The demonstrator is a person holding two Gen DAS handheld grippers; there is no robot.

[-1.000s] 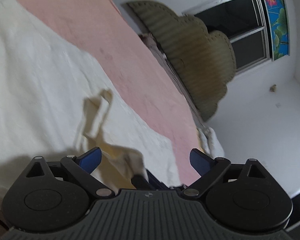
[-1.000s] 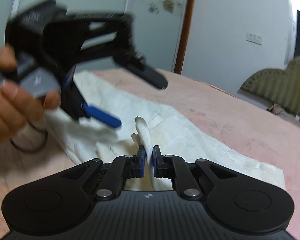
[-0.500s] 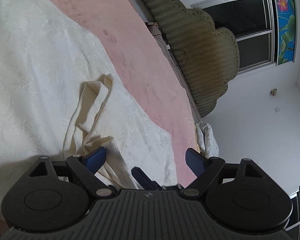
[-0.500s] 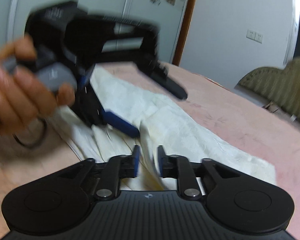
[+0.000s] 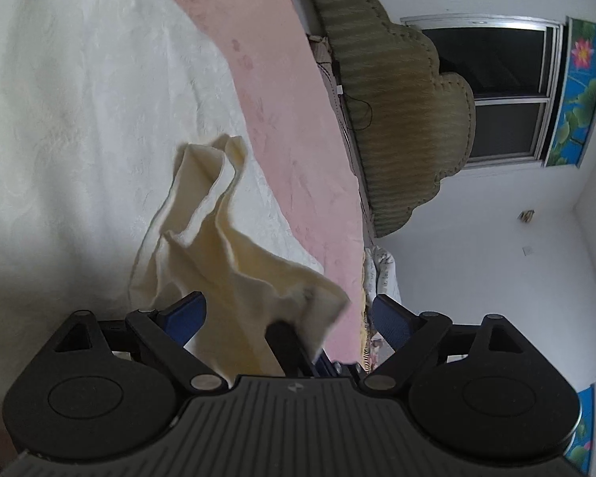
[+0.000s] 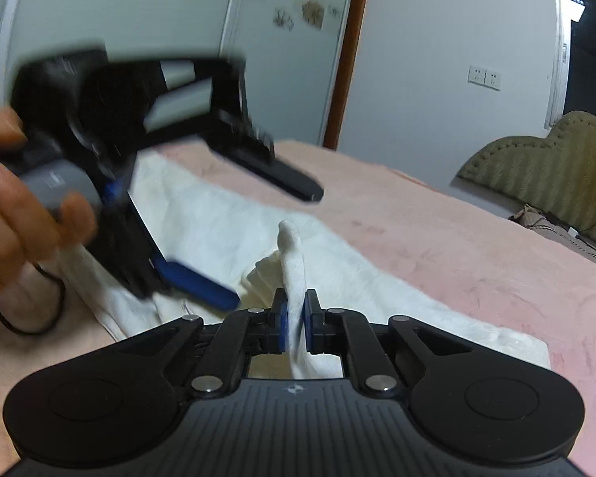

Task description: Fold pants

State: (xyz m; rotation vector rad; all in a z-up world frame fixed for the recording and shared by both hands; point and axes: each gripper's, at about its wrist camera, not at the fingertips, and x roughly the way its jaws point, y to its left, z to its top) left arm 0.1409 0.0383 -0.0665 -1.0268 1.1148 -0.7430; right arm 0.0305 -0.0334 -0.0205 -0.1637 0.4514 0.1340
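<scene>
1. Left wrist view: the left gripper (image 5: 288,312) stands wide, its 2 blue pads apart and pressing on nothing. A raised fold of the cream pants (image 5: 218,214) lies between and just past the pads. The rest of the pants is spread flat on the pink bed cover (image 5: 298,127).
2. Same view: a dark finger of the right gripper (image 5: 288,344) shows at the lower end of that fold. An olive headboard (image 5: 401,127) stands behind the bed, with a dark window (image 5: 492,91) and a blue flower curtain (image 5: 580,91) beyond.
3. No container shows here, and no writing can be read.
4. Right wrist view: the right gripper (image 6: 297,324) is clamped narrow on a strip of the pants (image 6: 292,254), which stands up between its pads.
5. Same view: a hand (image 6: 16,214) holds the left gripper (image 6: 258,238), blurred and wide, above the flat cloth. A double wall socket (image 6: 484,78) is on the white wall; any label is too small to read.
</scene>
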